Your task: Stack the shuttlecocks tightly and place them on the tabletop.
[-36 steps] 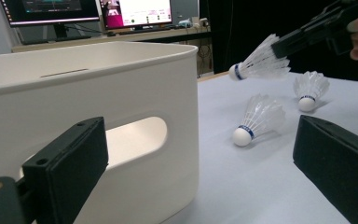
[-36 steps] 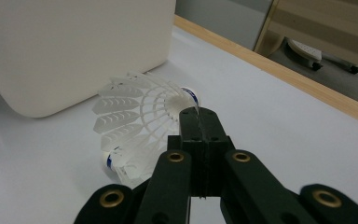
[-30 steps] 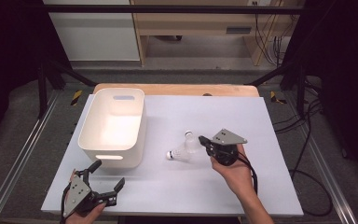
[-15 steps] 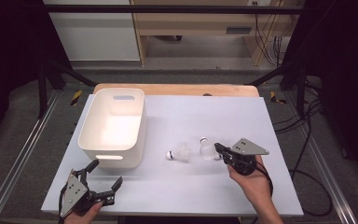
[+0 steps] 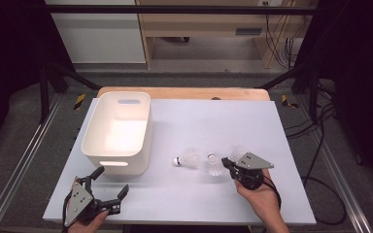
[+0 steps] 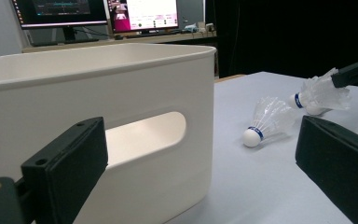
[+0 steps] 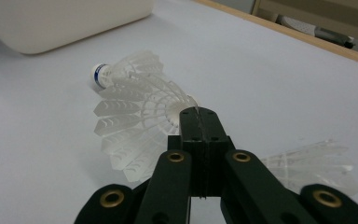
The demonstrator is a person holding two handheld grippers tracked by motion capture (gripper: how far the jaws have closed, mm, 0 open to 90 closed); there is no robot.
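High view, notes at this moment.

- Table (image 5: pixel 223 116): white top, nothing new on it.
- Bin (image 5: pixel 143 141): at the left, unmoved and empty as far as I can see.
- Left gripper (image 5: pixel 111 180): parked at the near left corner just in front of the bin, jaws spread wide with nothing between them. No change from a second ago.
- Right gripper (image 5: pixel 226 163): it has slid back toward the person and lower. Jaws are pressed together on the feather rim of the held shuttlecock (image 5: pixel 214 165), which has come along with it (right gripper view shows the skirt (image 7: pixel 135 116) pinched at the tip).
- Loose shuttlecock (image 5: pixel 188 159): lies on its side between bin and gripper, cork toward the bin.
- Third shuttlecock (image 5: pixel 237 152): just behind the right gripper.

My reading: the grasp is made, but the pull went away from the bin, so the carry to it is not yet under way. Whether the held one rests on the table I cannot tell.
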